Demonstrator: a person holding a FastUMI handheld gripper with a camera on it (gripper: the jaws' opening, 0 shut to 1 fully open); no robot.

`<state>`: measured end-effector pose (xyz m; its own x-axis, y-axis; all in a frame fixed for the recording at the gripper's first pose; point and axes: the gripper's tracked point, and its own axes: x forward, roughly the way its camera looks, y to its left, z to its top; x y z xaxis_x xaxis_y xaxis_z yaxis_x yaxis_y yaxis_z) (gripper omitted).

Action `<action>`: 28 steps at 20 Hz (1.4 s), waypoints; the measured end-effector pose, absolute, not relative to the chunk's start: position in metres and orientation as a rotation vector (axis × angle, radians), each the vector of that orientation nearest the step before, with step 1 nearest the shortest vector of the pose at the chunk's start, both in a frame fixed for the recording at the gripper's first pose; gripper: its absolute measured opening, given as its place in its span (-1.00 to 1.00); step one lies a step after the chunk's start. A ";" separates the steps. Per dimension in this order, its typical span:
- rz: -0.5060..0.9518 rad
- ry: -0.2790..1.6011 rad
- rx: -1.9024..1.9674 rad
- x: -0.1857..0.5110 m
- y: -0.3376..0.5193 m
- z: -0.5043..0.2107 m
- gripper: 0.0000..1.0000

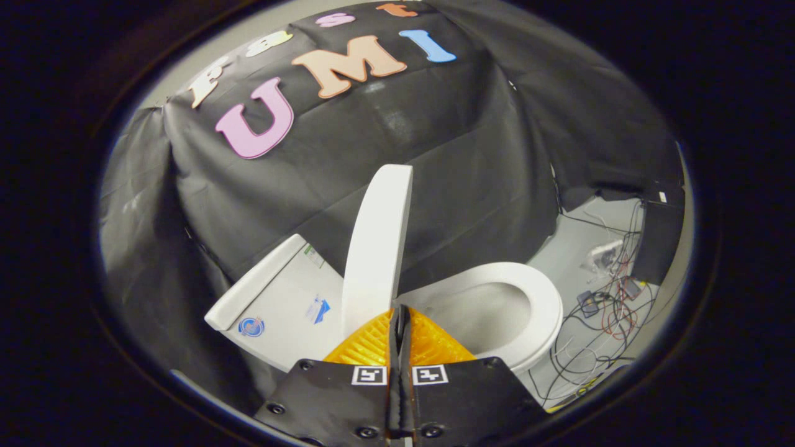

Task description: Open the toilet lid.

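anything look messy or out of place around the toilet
Loose cables lie tangled on the floor beside the seat. The lid stands raised just ahead of the shut gripper; nothing looks damaged.

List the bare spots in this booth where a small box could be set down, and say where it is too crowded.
The gripper is shut just below the raised lid. Bare: the flat tank top beside the lid, and pale floor between seat and black cloth. Crowded: cables beyond the seat.
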<state>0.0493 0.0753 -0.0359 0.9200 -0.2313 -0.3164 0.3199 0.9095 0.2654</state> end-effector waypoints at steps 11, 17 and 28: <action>-0.267 0.250 0.173 0.077 0.131 -0.012 -0.98; -0.260 0.237 0.078 0.093 0.162 -0.005 -0.98; -0.193 0.245 0.007 0.120 0.206 -0.003 -0.98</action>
<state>0.1200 0.2055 -0.0028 0.9519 -0.1888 -0.2414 0.1905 0.9816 -0.0163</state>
